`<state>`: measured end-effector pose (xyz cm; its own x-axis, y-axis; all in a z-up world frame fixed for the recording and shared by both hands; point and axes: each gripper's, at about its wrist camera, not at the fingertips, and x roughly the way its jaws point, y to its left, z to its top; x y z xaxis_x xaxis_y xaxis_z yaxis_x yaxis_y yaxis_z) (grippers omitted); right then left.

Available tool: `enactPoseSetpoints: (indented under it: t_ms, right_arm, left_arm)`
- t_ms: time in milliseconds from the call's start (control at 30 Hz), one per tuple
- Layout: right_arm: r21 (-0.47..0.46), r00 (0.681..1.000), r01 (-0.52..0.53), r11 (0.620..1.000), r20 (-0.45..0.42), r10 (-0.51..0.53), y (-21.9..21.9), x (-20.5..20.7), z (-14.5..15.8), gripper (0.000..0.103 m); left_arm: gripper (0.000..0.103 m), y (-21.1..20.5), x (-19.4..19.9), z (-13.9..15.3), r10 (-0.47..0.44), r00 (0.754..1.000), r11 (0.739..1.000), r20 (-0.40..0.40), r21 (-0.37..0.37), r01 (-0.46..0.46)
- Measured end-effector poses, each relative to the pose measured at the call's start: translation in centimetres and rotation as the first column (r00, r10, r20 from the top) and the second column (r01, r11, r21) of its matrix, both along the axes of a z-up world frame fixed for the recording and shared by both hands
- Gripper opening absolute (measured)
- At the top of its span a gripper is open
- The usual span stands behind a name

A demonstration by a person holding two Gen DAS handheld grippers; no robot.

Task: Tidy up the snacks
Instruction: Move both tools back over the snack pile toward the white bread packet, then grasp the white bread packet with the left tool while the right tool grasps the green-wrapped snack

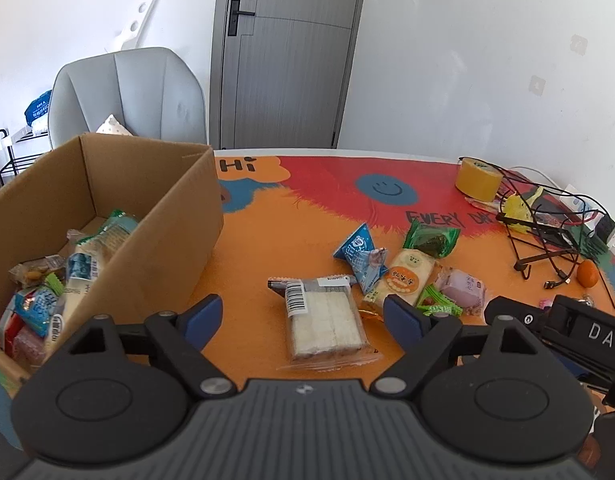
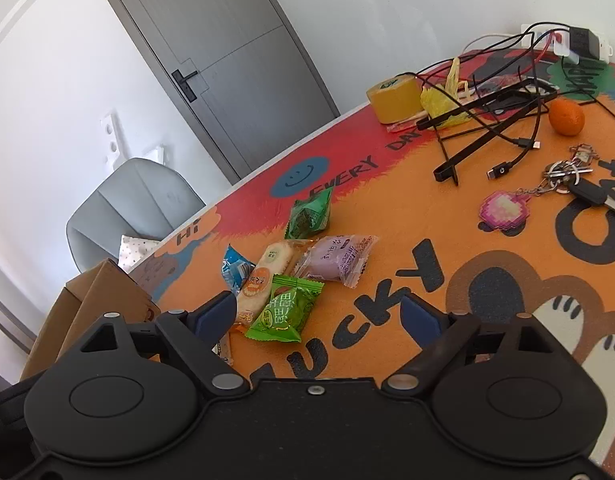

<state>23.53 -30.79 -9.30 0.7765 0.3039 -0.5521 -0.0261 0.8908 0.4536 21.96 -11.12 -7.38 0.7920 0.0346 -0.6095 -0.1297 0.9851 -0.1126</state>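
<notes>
both claws gape wide, holding nothing. left gripper (image 1: pixel 301 314) has the clear-wrapped cake (image 1: pixel 325 326) lying between its 2 fingers on the mat, long axis running away from it; right gripper (image 2: pixel 317 314) frames the green packet (image 2: pixel 285 312).

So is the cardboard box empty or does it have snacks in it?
Not empty. The left wrist view shows the open-topped cardboard box already holding a pile of wrapped snacks on its floor, well below its rim.
</notes>
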Motion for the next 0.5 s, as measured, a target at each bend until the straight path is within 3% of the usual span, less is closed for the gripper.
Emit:
enactPoseSetpoints:
  t_ms: [500]
  right_arm:
    - [0.012, 0.997, -0.045, 0.999, -0.064, 0.046, 1.2, 2.9, -1.3, 0.078]
  left_arm:
    - [0.079, 0.2, 3.6, -2.8, 0.017, 0.997, 1.0, -0.081, -0.015, -0.018]
